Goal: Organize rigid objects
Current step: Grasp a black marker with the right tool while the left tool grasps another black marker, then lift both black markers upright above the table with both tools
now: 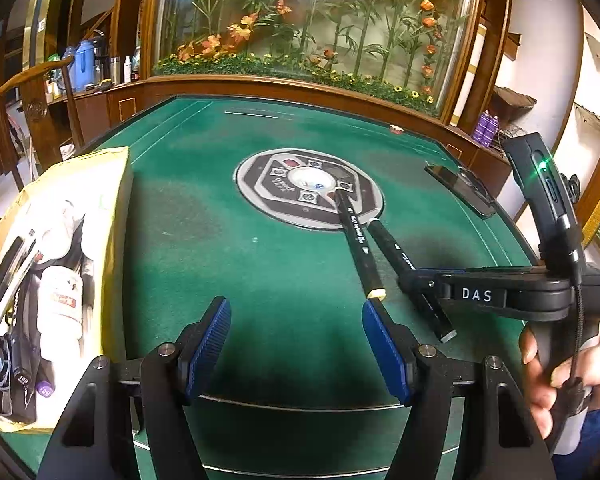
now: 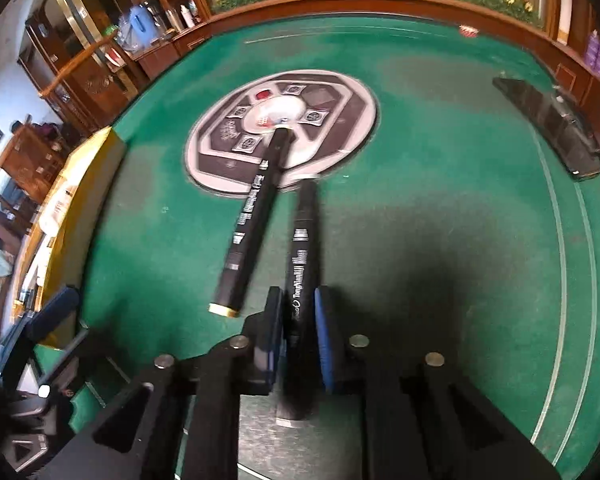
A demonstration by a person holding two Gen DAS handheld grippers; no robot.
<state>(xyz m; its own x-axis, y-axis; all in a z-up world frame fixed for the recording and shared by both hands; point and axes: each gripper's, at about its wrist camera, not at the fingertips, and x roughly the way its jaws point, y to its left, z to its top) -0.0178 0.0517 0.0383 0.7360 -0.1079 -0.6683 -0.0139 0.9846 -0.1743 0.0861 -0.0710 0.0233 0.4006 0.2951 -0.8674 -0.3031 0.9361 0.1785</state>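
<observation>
Fingers of the right gripper [image 2: 299,330] pinch a black marker [image 2: 301,264] near its lower end, blue pads pressed on both sides of the barrel; white print runs along the barrel. Marker tip points toward the round centre panel [image 2: 332,92] of the table, far end just short of its rim. In the left wrist view the same marker [image 1: 396,254] runs under the right gripper [image 1: 422,286], body labelled DAS, a hand [image 1: 572,376] wrapped around its handle.

Second black marker [image 2: 256,216] lies just to the left of the held one, not gripped, gold-ringed end toward the camera, far end resting on the centre panel. The two markers lie near each other, angled apart.

Left gripper [image 1: 296,354] fingers are spread wide, nothing between them, only green felt [image 1: 204,240]. Its right-hand finger tip sits just beside the gold end of the loose marker [image 1: 358,246]; whether they touch is unclear.

Yellow box [image 1: 116,208] stands at the left table edge, open, holding markers and a white bottle [image 1: 60,300]. Dark phone-like slab [image 1: 460,190] lies at the far right of the felt. Glass-fronted flower display [image 1: 312,20] behind the table.
</observation>
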